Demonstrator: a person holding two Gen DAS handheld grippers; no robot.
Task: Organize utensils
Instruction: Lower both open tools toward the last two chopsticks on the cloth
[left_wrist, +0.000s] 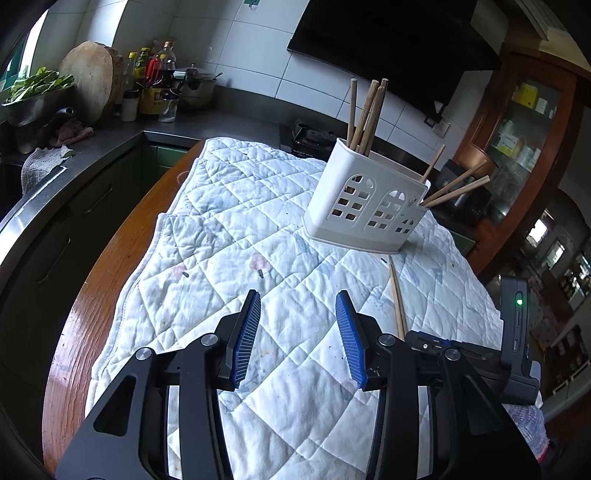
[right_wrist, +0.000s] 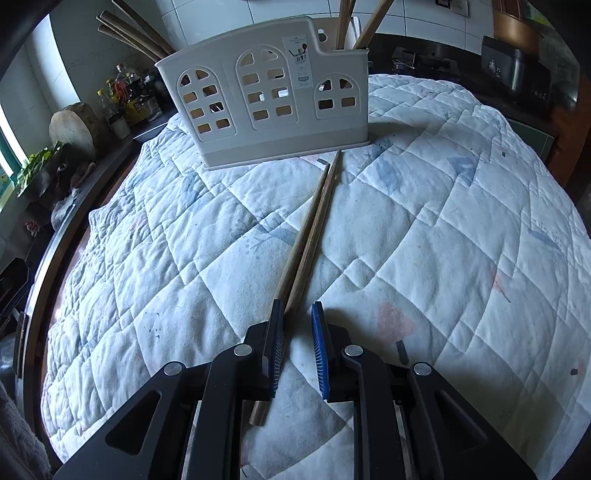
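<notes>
A white plastic utensil holder (left_wrist: 364, 199) with window cut-outs stands on the quilted cloth (left_wrist: 229, 229); several wooden chopsticks (left_wrist: 367, 110) stick out of it. It also shows in the right wrist view (right_wrist: 266, 103). A pair of wooden chopsticks (right_wrist: 314, 221) lies on the cloth in front of the holder, also visible in the left wrist view (left_wrist: 397, 299). My right gripper (right_wrist: 297, 310) is open, its jaws on either side of the chopsticks' near end, the left pad close against them. My left gripper (left_wrist: 298, 302) is open and empty above the cloth.
The cloth covers a wooden table (left_wrist: 96, 295). A kitchen counter (left_wrist: 122, 136) at the left holds bottles (left_wrist: 155, 74), a round wooden board (left_wrist: 90, 79) and a pot. A glass cabinet (left_wrist: 524, 122) stands at the right. The right gripper's body (left_wrist: 513, 343) shows at lower right.
</notes>
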